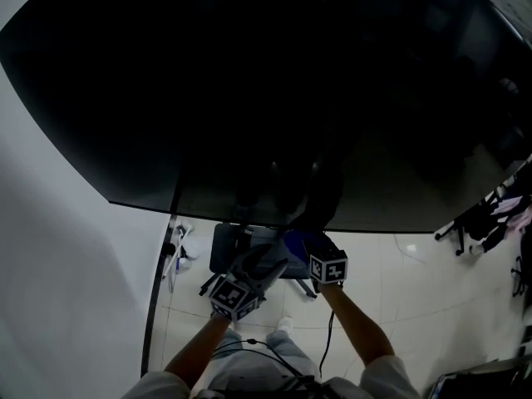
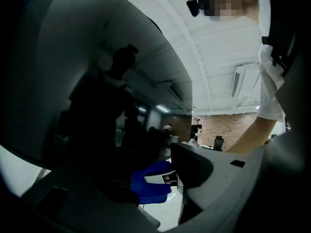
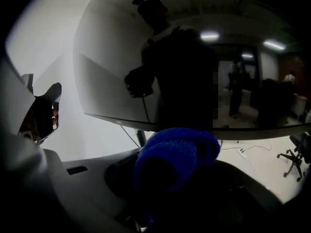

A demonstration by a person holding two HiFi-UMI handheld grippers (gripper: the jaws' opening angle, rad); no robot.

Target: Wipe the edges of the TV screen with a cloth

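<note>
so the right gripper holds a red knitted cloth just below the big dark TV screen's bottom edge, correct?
No, the knitted cloth is blue, not red; the right gripper view shows it. The right gripper holds it just below the big dark TV screen's bottom edge.

So the left tongs (image 1: 268, 260) are grey plastic with a cube (image 1: 235, 296) of black-and-white square markers on the back. The right tongs (image 1: 303, 241) have the same sort of cube (image 1: 328, 268), with a thin black cable (image 1: 327, 335) below it. White short sleeves (image 1: 154, 385) in the bottom corners, light trousers (image 1: 291, 356), white shoe (image 1: 285, 325).
</note>
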